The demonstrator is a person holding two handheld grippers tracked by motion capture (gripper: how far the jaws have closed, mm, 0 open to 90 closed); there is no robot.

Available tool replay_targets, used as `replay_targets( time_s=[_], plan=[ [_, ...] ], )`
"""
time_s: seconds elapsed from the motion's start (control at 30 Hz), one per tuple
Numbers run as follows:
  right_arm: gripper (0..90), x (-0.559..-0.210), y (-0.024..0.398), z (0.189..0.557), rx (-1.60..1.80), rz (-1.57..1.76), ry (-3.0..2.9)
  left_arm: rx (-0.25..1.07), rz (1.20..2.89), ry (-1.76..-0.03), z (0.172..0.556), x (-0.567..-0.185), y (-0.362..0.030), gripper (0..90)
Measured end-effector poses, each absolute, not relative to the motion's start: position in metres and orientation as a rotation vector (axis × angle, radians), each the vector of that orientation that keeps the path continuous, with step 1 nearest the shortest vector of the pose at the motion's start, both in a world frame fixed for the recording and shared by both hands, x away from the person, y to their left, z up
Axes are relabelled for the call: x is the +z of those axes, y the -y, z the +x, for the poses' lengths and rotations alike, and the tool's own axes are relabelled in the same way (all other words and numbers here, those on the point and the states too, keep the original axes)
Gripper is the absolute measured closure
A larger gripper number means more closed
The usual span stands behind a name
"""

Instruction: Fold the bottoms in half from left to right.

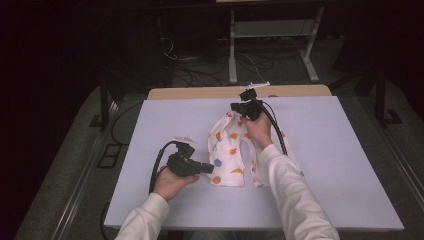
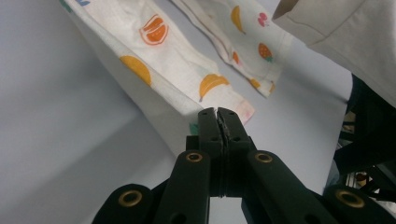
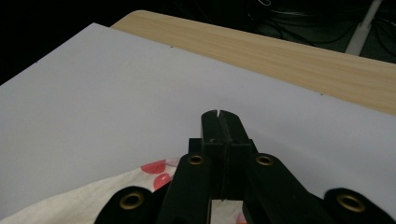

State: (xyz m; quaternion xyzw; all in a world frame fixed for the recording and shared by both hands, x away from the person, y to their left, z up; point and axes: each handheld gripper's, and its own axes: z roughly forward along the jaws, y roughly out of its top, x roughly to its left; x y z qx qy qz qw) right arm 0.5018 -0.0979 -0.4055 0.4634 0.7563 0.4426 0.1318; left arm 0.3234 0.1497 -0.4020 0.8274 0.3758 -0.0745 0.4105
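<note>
A fruit-print cloth [image 1: 227,150] hangs lifted over the middle of the white tabletop [image 1: 330,165]. The left gripper [image 1: 209,168] is clenched on its near corner, the right gripper [image 1: 234,106] clenched on its far edge.

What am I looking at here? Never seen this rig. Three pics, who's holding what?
No robot arm: a person holds a two-jaw gripper in each hand at a table under a pale sheet. The high view looks down from above the person's side. The other two pictures come from cameras riding on each gripper, looking along its black jaws.

On the sheet is a white cloth printed with fruit, partly lifted. The left gripper has its jaws shut on the cloth's near hem. The right gripper also has shut jaws; in the high view it sits at the cloth's raised far end, and cloth shows under its jaws, so it seems pinched there, though the contact itself is hidden.
</note>
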Motion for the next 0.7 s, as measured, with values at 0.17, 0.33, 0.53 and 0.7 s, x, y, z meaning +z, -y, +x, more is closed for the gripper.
replay_targets(
  time_s=[0.17,0.33,0.53,0.7],
  plan=[
    [88.8,-0.404,0.107,0.504,1.296,1.363,-2.178,-0.197,2.089,-0.923,0.323,-0.397,-0.141,89.2],
    [88.8,-0.401,0.115,0.505,1.309,1.380,-2.158,-0.203,2.091,-0.903,0.322,-0.393,-0.133,89.2],
    [88.8,-0.399,0.125,0.506,1.341,1.407,-2.141,-0.201,2.089,-0.880,0.320,-0.388,-0.123,89.2],
    [88.8,-0.397,0.133,0.506,1.374,1.423,-2.137,-0.212,2.103,-0.843,0.318,-0.384,-0.113,89.2]
  ],
)
